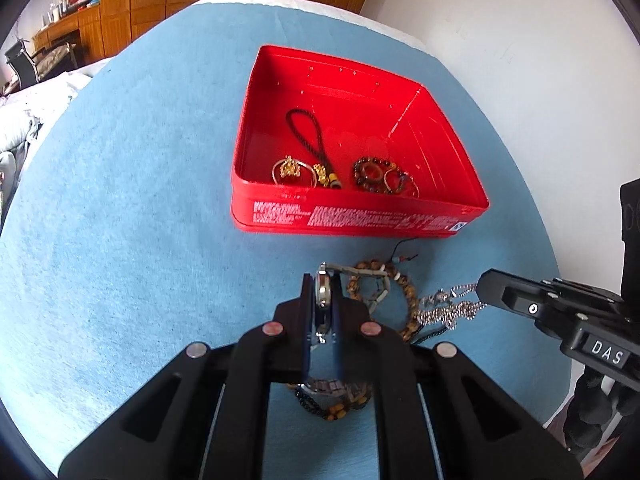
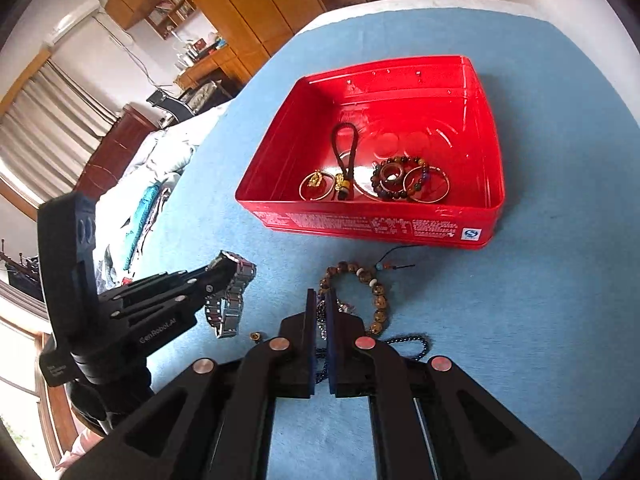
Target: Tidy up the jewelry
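A red tin box [image 1: 440, 152] [image 2: 486, 128] stands open on the blue cloth and holds several pieces: a black cord charm [image 1: 316, 136], gold rings and dark bead bracelets [image 2: 396, 180]. My left gripper [image 1: 323, 288] is shut on a silver metal watch [image 1: 323, 292] [image 2: 232, 296], held above the cloth in front of the box. My right gripper [image 2: 319, 300] [image 1: 484, 286] is shut on a silver chain necklace [image 1: 448, 308] [image 2: 322, 320]. A brown bead bracelet [image 1: 406, 292] [image 2: 376, 288] lies between them.
A dark blue bead string [image 2: 412, 342] lies by my right gripper. A small bead bracelet [image 1: 336, 406] lies under my left gripper. A tiny gold piece [image 2: 256, 336] lies on the blue cloth [image 1: 120, 200]. A bed and wooden cabinets stand beyond the table's left edge.
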Motion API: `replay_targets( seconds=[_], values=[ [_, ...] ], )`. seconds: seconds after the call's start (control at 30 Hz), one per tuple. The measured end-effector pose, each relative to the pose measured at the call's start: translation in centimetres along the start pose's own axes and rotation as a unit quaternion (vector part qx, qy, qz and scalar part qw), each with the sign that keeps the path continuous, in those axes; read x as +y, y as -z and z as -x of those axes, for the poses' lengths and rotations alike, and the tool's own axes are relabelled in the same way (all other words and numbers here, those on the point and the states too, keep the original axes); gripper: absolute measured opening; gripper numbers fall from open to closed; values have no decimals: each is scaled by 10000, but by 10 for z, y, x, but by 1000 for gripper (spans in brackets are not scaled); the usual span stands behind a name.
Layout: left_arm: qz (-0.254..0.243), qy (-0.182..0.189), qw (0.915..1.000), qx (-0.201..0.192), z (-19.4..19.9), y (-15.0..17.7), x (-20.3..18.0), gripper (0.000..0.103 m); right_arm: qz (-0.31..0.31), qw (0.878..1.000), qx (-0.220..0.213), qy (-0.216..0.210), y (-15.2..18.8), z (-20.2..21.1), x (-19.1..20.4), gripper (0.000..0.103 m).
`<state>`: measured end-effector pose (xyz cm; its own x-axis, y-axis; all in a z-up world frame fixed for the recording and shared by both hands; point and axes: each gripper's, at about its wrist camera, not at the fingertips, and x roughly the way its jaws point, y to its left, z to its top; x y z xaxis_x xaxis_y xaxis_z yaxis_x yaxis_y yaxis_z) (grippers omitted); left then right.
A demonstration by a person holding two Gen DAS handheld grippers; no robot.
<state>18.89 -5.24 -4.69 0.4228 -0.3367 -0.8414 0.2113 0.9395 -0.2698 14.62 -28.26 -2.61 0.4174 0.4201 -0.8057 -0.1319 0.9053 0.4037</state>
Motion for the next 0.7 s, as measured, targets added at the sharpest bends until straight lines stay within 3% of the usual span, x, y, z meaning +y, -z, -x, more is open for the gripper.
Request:
replay_targets(
  seconds=[0.4,0.7],
  values=[
    [-135,-22,9997,-180,6,-21,-13,6,76,9996,-198,202,-13,19,1,4],
    [-234,-51,9994,-245,5,-56,-28,6,17,9986,-464,235,-46,38,0,4]
  ],
)
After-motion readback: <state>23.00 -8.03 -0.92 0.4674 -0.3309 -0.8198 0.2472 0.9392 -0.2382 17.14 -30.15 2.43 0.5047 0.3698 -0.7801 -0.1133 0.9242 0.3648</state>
